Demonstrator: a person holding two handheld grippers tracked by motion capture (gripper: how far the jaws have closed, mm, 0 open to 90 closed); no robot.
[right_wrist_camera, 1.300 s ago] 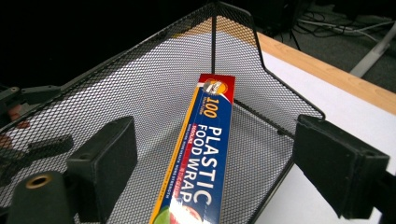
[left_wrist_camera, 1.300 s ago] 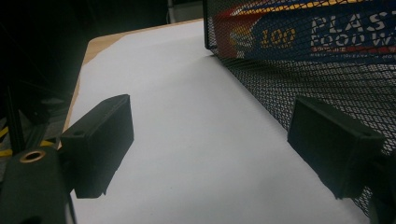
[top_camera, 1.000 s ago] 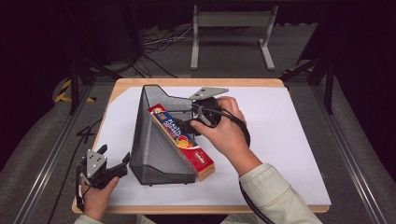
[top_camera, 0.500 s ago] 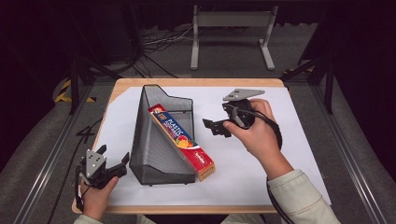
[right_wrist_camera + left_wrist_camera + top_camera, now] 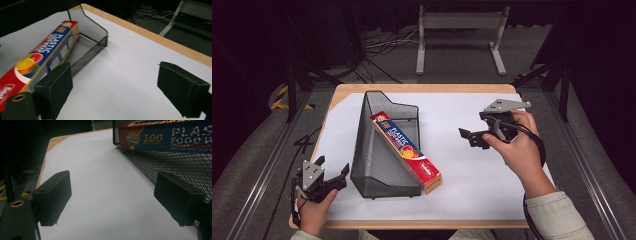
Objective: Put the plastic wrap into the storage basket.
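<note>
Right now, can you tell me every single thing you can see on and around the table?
Black wire mesh file holder: one, black, left of the table's middle, lying on the white sheet.
Long cardboard plastic-wrap box: one, blue and red with fruit pictures, lying slanted in the holder, near end sticking out.
White paper sheet: one, white, covering most of the tabletop.
Wooden table: one, light wood.
Grey metal stand: one, grey, on the floor behind the table.
Left gripper: one, black, near left corner, jaws open, holding nothing.
Right gripper: one, black, right of the box, jaws open, holding nothing.
Hands: two, one holding each gripper.
</note>
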